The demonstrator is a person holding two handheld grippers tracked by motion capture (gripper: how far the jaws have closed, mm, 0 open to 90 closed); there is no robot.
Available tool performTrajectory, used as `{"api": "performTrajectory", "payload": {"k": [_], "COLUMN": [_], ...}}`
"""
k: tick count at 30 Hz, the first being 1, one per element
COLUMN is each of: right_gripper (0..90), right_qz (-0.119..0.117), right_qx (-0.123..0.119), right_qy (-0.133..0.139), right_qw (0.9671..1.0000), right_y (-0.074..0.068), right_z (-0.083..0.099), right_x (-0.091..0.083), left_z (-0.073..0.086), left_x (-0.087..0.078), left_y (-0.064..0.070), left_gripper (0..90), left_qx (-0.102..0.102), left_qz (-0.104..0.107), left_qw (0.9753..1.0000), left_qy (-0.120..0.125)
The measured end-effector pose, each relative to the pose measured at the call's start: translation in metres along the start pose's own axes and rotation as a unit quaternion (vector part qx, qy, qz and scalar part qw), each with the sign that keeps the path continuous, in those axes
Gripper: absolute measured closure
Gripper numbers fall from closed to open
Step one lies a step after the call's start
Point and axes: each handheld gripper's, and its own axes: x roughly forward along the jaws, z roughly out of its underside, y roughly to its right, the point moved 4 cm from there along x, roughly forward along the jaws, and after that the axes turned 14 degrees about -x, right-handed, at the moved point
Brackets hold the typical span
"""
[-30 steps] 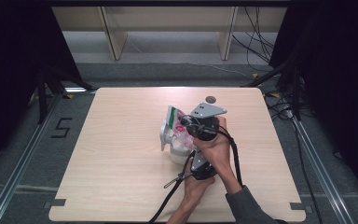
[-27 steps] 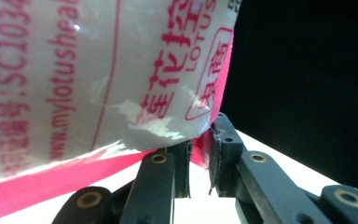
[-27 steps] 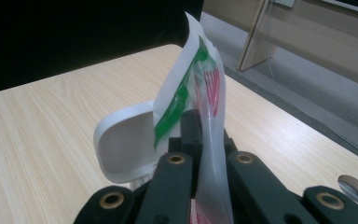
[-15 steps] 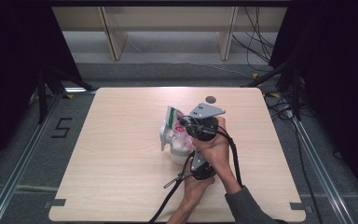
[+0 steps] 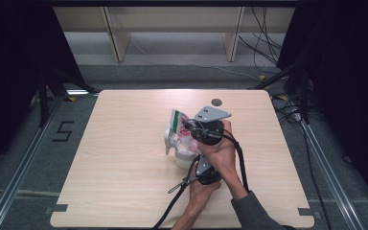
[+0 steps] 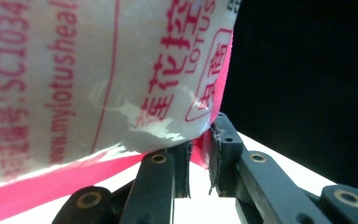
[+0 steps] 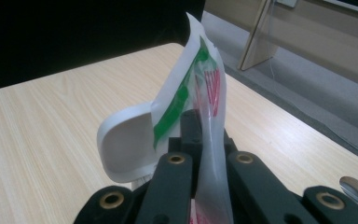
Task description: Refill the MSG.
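Near the middle of the high view, the right gripper [image 5: 191,128] pinches the top of a white plastic bag with red and green print [image 5: 178,125]. The left gripper [image 6: 198,161] squeezes the bag's red bottom edge. A white plastic scoop [image 7: 126,144] sits just beside the bag.

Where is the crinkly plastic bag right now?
In the high view the plastic bag is near the table's middle, pinched by the left claw and right claw, beside a white scoop.
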Motion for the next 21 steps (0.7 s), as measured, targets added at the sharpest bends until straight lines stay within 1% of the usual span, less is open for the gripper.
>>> {"api": "performTrajectory", "payload": {"k": [1, 2, 3, 4, 5, 6, 7, 8, 9, 10, 11, 12, 13, 15, 16, 17, 19, 20, 21], "right_gripper": [90.0, 90.0, 90.0, 90.0, 90.0, 90.0, 90.0, 90.0, 90.0, 90.0, 90.0, 90.0, 90.0, 90.0, 90.0, 90.0, 90.0, 90.0, 90.0], "right_qz": [0.0, 0.0, 0.0, 0.001, 0.003, 0.002, -0.003, -0.002, 0.002, 0.001, 0.001, -0.004, -0.004, -0.003, -0.005, 0.001, 0.0, 0.0, -0.003], "right_qx": [0.0, -0.001, 0.0, -0.001, -0.007, -0.007, 0.006, -0.002, 0.008, 0.01, -0.001, -0.002, 0.001, -0.002, 0.0, -0.004, 0.01, 0.008, 0.002], "right_qy": [-0.002, -0.003, 0.0, 0.003, 0.003, 0.003, -0.002, 0.0, 0.0, -0.002, 0.001, 0.0, -0.001, 0.002, -0.002, 0.001, -0.002, -0.001, -0.003], "right_qw": [1.0, 1.0, 1.0, 1.0, 1.0, 1.0, 1.0, 1.0, 1.0, 0.9999, 1.0, 1.0, 1.0, 1.0, 1.0, 1.0, 1.0, 1.0, 1.0], "right_y": [-0.0003, -0.0002, -0.0005, -0.0008, 0.0, 0.0003, -0.0004, 0.0006, -0.0004, -0.0009, 0.0006, 0.0008, 0.0006, 0.0008, 0.0001, 0.0007, -0.001, -0.0011, -0.0012], "right_z": [0.0005, 0.0005, -0.0005, -0.0018, -0.0025, -0.0024, -0.0013, -0.0002, 0.0007, 0.0007, 0.0002, -0.0005, -0.0009, -0.0013, -0.0008, -0.0003, 0.0007, 0.0005, 0.0], "right_x": [0.0007, 0.0001, -0.0004, -0.0015, -0.0027, -0.0026, -0.0023, -0.0001, 0.0009, 0.0004, -0.0001, -0.0014, -0.0025, -0.002, -0.002, -0.0004, 0.0007, 0.0007, 0.0002], "left_z": [-0.0009, -0.0007, -0.0018, -0.0024, -0.0026, -0.002, -0.0012, -0.0005, -0.0003, -0.0006, -0.0009, -0.0014, -0.0019, -0.0016, -0.001, -0.0007, -0.001, -0.0013, -0.0016], "left_x": [-0.0012, 0.0004, -0.0019, -0.0013, -0.0012, -0.0003, -0.0006, -0.0011, -0.0018, -0.0014, -0.002, -0.0006, -0.0014, -0.0007, -0.0006, 0.0, -0.0009, 0.0001, 0.0001], "left_y": [-0.0012, 0.0008, -0.0016, -0.0008, -0.0014, -0.0006, -0.0012, -0.0015, -0.0021, -0.002, -0.0018, -0.0013, -0.0011, -0.0011, -0.0011, -0.0014, -0.001, -0.0004, -0.0007], "left_gripper": [79.6, 79.5, 79.6, 79.6, 79.6, 79.6, 79.5, 79.5, 79.5, 79.5, 79.6, 79.5, 79.6, 79.5, 79.5, 79.5, 79.5, 79.5, 79.6], "left_qx": [0.003, -0.005, 0.008, 0.002, -0.005, -0.007, -0.004, -0.001, 0.004, 0.003, 0.002, -0.003, -0.002, -0.003, -0.004, -0.003, -0.004, -0.007, -0.006], "left_qz": [-0.011, 0.002, -0.017, -0.015, -0.025, -0.013, -0.012, -0.014, -0.02, -0.016, -0.021, -0.014, -0.013, -0.013, -0.012, -0.011, -0.01, -0.007, -0.009], "left_qw": [0.9999, 1.0, 0.9998, 0.9998, 0.9995, 0.9997, 0.9998, 0.9999, 0.9998, 0.9999, 0.9998, 0.9998, 0.9998, 0.9998, 0.9999, 0.9999, 0.9999, 0.9998, 0.9998], "left_qy": [0.004, 0.006, 0.008, 0.014, 0.02, 0.018, 0.013, 0.007, 0.0, 0.004, 0.005, 0.014, 0.012, 0.014, 0.011, 0.012, 0.01, 0.017, 0.017]}}
